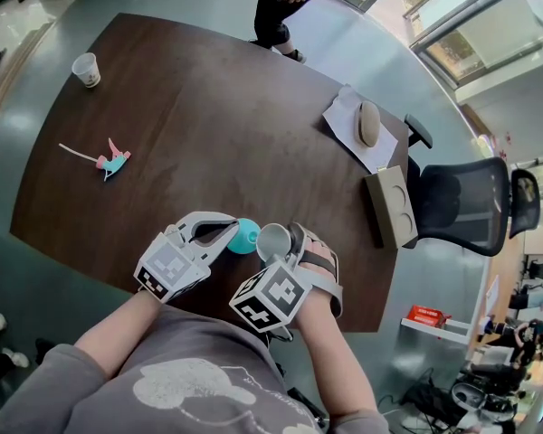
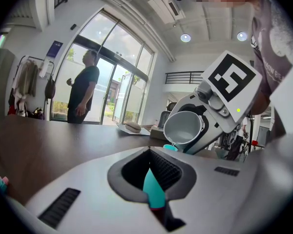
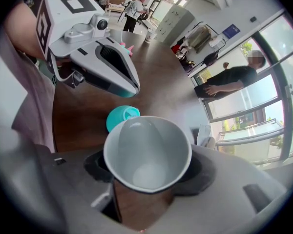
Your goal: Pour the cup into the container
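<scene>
Right claw [image 3: 146, 177]: clamped on grey cup [image 3: 147, 150], one jaw against each side of the wall.

Cup: tipped well over, mouth toward the claw's own camera, pour lip lowest and directly over the teal container [image 3: 121, 118]. Interior in plain view down to a pale round base.

Teal container: upright on the dark worktop [image 1: 208, 107] near the front edge, between the two claws. Contents not discernible in any view.

Left claw [image 2: 151, 179]: jaws pressed together with nothing between them, tips at the container's side. Contact with the container not determinable.

Elsewhere on the worktop, well apart from the claws:
- paper cup [image 1: 87, 69] at the far left corner, upright, contents not visible
- pink-and-teal toy [image 1: 113, 162] toward the left
- white sheet [image 1: 344, 116] at the right, carrying an oval beige object [image 1: 368, 123]
- cardboard box [image 1: 391, 206] at the right edge, beside a black chair [image 1: 462, 204]
</scene>
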Tool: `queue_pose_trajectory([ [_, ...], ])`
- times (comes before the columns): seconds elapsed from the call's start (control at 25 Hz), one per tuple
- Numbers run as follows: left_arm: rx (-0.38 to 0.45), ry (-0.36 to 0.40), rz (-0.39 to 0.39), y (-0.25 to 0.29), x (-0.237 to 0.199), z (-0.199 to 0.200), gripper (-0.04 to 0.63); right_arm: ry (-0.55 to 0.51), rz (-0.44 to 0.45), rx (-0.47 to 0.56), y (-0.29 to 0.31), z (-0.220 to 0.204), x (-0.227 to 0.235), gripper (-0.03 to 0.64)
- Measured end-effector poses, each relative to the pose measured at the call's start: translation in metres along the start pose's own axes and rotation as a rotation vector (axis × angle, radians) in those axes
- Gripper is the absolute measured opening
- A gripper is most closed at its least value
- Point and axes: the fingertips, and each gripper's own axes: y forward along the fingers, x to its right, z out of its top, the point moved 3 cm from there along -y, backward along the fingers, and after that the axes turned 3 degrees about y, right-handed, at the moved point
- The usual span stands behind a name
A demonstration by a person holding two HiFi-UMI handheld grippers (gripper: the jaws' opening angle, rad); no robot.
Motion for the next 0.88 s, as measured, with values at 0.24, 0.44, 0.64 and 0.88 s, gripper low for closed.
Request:
queue_pose_trajectory([
  [0.24, 0.019, 0.002, -0.012, 0.0024, 0.0023, -0.0019, 0.006, -0.010, -0.003, -0.019, -0.0009, -0.0019, 0.0013, 0.295],
  [0.44, 0.021, 0.002, -0.012, 0.0025, 0.0014, -0.0006, 0.006, -0.012, 0.007, -0.027, -0.0001, -0.0012, -0.0006, 0.294],
  [0.64, 0.024, 0.000, -0.008, 0.0031, 0.0005, -0.0018, 0.006, -0.033, -0.003, -0.051, 0.0020, -0.0025, -0.0002, 0.294],
  [0.88, 0.026, -0.003, -0.006, 0.0019, 0.0002, -0.0027, 0.006, -0.058, -0.019, -0.066, 0.0009, -0.0006, 0.0008, 0.295],
])
